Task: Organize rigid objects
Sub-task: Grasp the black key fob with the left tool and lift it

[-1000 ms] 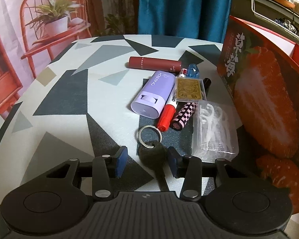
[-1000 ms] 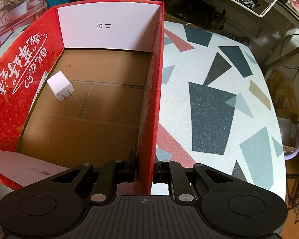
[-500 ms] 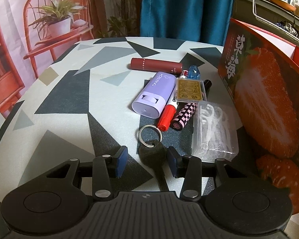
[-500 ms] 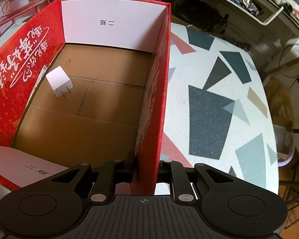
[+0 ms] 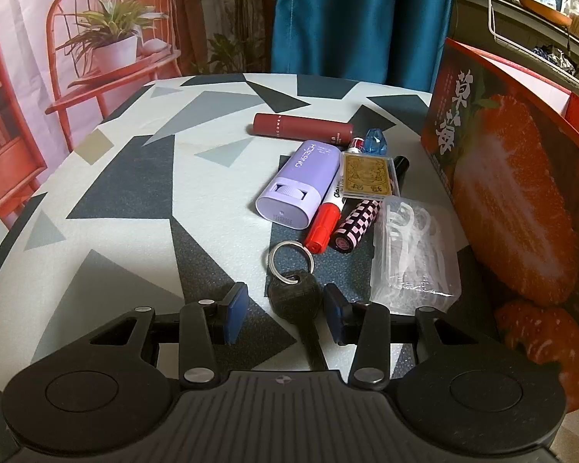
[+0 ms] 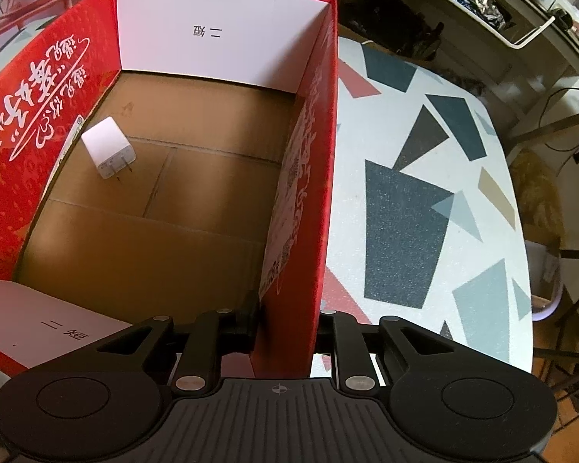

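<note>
**Key between the pads, box wall pinched**

While the small goods lie loose on the counter (image 5: pixel 127 177), the entries run as follows.

Left wrist view. Left hand-held gripper (image 5: pixel 285 310): fingers apart, nothing clamped. Black key (image 5: pixel 295 297): head sits between the two blue pads, clear of each; its blade runs back toward the camera, so the long axis lies along the fingers, and its steel ring (image 5: pixel 291 256) points away. This is the nearer hand for the key; judged ready for a straight squeeze across the head. Beyond the ring, packed close: red marker (image 5: pixel 324 223), checkered tube (image 5: pixel 355 223), lilac case (image 5: pixel 301 185), gold card box (image 5: pixel 366 175), maroon tube (image 5: pixel 303 127), blue gem (image 5: pixel 376 142). Clear floss-pick box (image 5: pixel 415 254): just beside the right pad, the tightest edge. Open counter lies to the left. Strawberry box (image 5: pixel 513 200) stands to the right.

Right wrist view. Right hand-held gripper (image 6: pixel 285 332): closed on the strawberry box's right wall (image 6: pixel 312 193), one finger inside, one outside. Box interior: white charger (image 6: pixel 108 152) near the left wall, cardboard floor otherwise bare, ample room to drop into. Counter outside the wall shows nothing on it.
</note>
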`<state>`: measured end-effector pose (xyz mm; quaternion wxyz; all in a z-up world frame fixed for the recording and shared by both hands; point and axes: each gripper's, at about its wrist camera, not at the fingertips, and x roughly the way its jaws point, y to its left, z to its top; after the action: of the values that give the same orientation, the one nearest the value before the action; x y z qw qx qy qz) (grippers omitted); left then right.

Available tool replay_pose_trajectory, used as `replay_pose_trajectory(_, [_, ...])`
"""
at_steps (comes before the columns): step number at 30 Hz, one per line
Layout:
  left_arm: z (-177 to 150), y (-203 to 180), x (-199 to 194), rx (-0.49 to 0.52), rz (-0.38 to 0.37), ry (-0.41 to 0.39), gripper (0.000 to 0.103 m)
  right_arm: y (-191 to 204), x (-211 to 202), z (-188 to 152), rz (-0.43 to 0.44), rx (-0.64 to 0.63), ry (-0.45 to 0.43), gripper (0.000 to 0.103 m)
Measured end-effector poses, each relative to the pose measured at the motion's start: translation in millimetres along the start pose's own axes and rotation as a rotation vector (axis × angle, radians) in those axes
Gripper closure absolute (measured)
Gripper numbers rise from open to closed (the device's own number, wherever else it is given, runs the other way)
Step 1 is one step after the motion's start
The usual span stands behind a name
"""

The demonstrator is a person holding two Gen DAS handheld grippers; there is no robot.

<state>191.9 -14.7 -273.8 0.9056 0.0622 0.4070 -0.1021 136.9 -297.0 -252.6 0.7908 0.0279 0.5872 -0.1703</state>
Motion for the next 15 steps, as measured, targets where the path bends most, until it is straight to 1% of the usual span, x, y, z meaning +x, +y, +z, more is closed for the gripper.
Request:
replay_pose_trajectory(8, [2.6, 0.6, 2.5, 0.017, -0.009, 0.004, 0.058, 2.4, 0.6, 0.4, -0.016, -0.011, 0.0, 0.085])
replay_pose_trajectory(12, [2.0, -1.8, 1.9, 0.021, 0.0, 0.006, 0.058, 2.0, 0.6, 0.0, -0.015, -0.014, -0.002, 0.084])
replay_pose_trajectory(13, [1.2, -2.6, 1.4, 0.022, 0.001, 0.004, 0.059, 1.5, 0.5, -0.3, -0.014, -0.014, -0.003, 0.084])
replay_pose_trajectory(14, [0.4, -3.3, 0.7, 0.026, -0.002, 0.0, 0.064, 1.1, 0.3, -0.5, -0.013, -0.014, -0.004, 0.084])
replay_pose_trajectory(15, [-0.3, -4.7, -0.2, 0.037, -0.008, -0.004, 0.072, 0.8, 0.3, -0.5, -0.013, -0.013, -0.005, 0.084])
